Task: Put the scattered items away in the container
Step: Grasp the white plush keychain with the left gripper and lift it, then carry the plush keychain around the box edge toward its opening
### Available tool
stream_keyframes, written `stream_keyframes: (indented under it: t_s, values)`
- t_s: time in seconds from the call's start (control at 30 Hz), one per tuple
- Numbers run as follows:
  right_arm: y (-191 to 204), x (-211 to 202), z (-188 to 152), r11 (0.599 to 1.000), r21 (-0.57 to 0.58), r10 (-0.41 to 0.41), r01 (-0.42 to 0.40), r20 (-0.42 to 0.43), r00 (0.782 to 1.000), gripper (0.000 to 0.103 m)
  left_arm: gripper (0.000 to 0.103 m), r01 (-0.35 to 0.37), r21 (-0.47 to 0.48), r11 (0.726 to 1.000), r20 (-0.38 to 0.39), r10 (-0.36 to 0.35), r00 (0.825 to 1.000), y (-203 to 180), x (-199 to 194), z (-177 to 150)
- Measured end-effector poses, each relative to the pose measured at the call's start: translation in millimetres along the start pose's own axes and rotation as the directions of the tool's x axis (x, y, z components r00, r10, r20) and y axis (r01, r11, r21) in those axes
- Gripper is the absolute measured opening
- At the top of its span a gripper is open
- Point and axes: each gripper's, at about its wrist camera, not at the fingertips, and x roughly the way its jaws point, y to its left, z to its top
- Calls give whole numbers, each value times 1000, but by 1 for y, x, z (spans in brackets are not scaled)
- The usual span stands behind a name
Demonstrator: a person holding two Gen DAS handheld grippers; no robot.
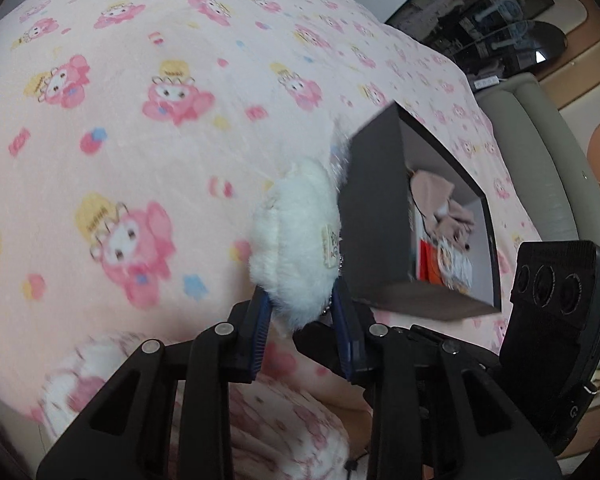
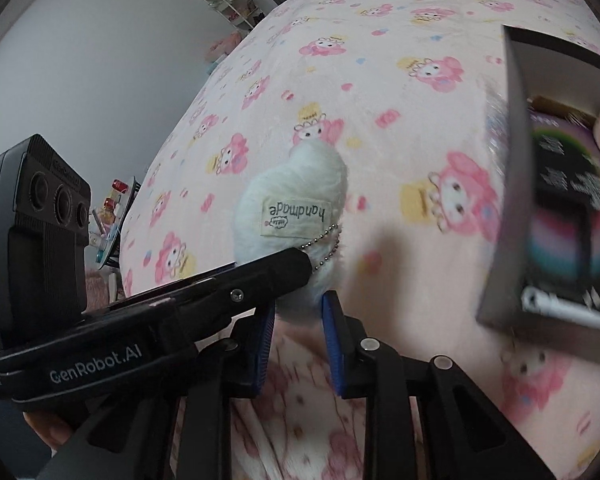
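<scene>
Fingers (image 1: 262, 312) of the left gripper (image 1: 300, 314) are clenched on the lower end of a white fluffy plush (image 1: 296, 236), its blue pads pressing into the fur from both sides; the right gripper (image 2: 298, 312) grasps the same plush (image 2: 292, 196) from the other side, its blue fingers (image 2: 332, 320) closed on the fur at the bottom. Both hold the toy lifted above the bed. A cloth label reading "handmade" (image 2: 294, 218) is sewn on the plush, and a small ball chain (image 2: 324, 242) hangs beside it. In the right wrist view the left gripper's black body crosses in front of the plush's lower left part. Just beside the plush stands the dark cardboard box (image 1: 374, 216), the container, open at the top, its near wall almost touching the fur in the left wrist view. Inside lie a beige soft toy (image 1: 436, 200) and printed packets (image 1: 448, 264). Everything rests on a bed with a pink cartoon-print blanket (image 1: 140, 120). Beyond the bed's far edge are black glass shelves (image 1: 500, 32) and a grey padded frame (image 1: 540, 168); a small cluttered rack (image 2: 112, 216) stands by the wall.
</scene>
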Motion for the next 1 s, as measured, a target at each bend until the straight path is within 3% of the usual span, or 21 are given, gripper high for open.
stream_keyframes:
  t_s: [0.2,0.6,0.73,0.9,1.0]
  values:
    - [-30,-31,-40,998,55,6,-6,6,1000,22,29,-20,42,999,-73,23,997,-37,26,-34]
    - [-108,-58,-89,980,159,-123,120,9,992,22,24,-10,105,994,-218,33,976,-91,106,-67]
    - [-127,-62,-95,968,203,-157,150,19,987,22,24,-35,148,988,-225,68,972,-98,115,-67]
    - [-138,-65,-95,962,226,-167,156,29,986,22,26,-35,153,988,-169,61,984,-82,88,-54]
    - [-135,-56,-90,966,218,-146,140,13,989,23,37,-76,114,991,-133,91,987,-61,81,-40]
